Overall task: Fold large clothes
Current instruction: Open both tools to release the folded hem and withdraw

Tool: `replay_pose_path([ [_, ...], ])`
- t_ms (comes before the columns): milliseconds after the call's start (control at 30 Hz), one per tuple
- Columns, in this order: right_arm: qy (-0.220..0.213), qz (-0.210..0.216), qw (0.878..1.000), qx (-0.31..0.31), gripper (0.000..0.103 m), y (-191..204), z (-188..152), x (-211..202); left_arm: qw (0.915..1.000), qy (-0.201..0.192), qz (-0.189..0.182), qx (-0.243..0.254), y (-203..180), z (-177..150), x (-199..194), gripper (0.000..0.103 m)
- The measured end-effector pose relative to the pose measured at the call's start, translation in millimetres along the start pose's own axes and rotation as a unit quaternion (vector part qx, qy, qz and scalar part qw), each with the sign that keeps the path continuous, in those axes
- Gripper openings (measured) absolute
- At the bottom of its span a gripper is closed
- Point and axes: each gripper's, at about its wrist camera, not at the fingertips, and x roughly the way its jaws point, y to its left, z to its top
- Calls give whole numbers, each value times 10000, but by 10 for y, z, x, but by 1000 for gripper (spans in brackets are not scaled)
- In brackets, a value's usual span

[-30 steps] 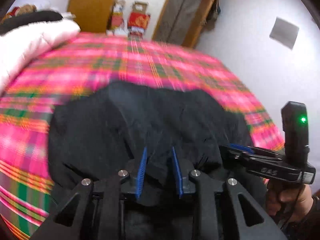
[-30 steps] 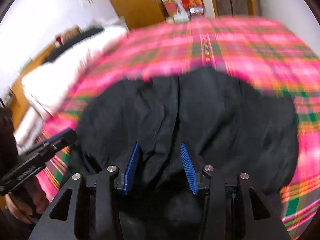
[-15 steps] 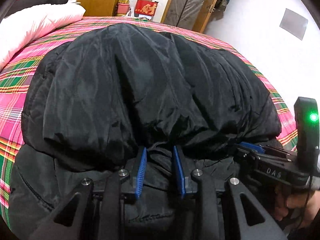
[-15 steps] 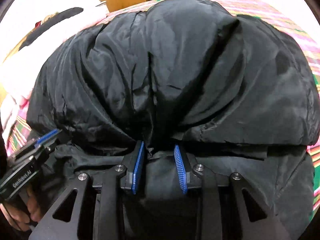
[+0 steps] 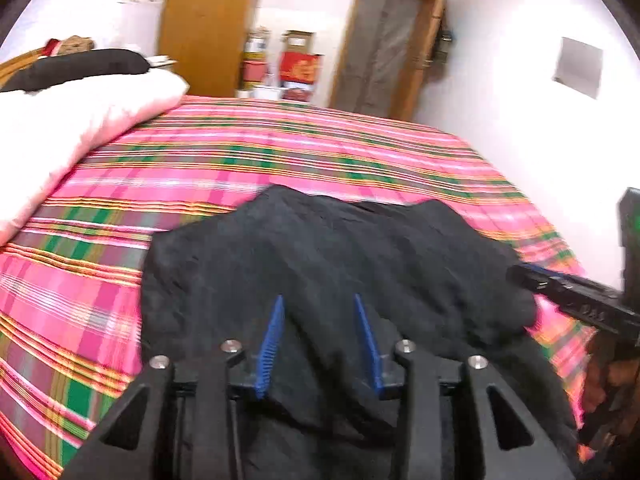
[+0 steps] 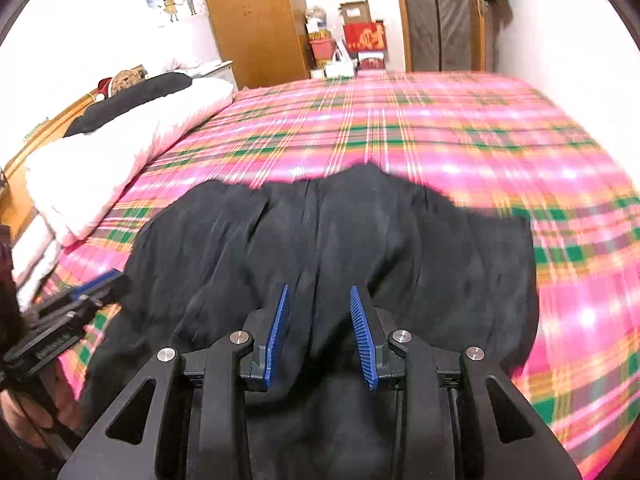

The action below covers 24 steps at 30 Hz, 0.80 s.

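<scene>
A large black padded jacket lies bunched on a pink plaid bed; it also shows in the right wrist view. My left gripper hangs over the jacket's near edge with its blue pads apart and nothing between them. My right gripper is likewise open above the near edge, with black cloth below the pads but not pinched. Each gripper shows at the side of the other's view: the right one and the left one.
The pink plaid bed cover stretches far beyond the jacket. A white duvet with a dark garment on it lies along the left side. A wooden wardrobe, boxes and a door stand at the far wall.
Half a second ago both grippers were low and pinched the jacket's edge close up. Now both have opened, let go and drawn back and up, and the jacket lies flatter.
</scene>
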Motion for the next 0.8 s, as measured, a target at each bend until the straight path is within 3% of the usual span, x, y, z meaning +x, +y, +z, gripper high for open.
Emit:
replay_pose_path([
  [167,659,-100,9970,386,32,-386,-85,598,9951,845,244,-443,326,-238,561,40],
  [267,516,-59,9979,393,32,-432,-161,599,9960,802,379,-147,227,-295,630,40],
  [400,590,-96,9969,505,33,-393,-134,268,9957,772,312,-408,235,-248,425,40],
  [500,215,214,9985,466,33,-253,-209,-85,9980,343,72,-535,199,-236,-6,40],
  [600,311,513,9979,260,33,-9,-422,-143,9990,113,-337,-279,22,-279,-169,40],
  [667,583,536,9968,116,32,92,-539,2,9981,348,-506,-55,-99,-347,-28,40],
  [800,1078,410,9932,174,32,55,-776,416,9932,1039,-497,-189,-84,-566,435,40],
])
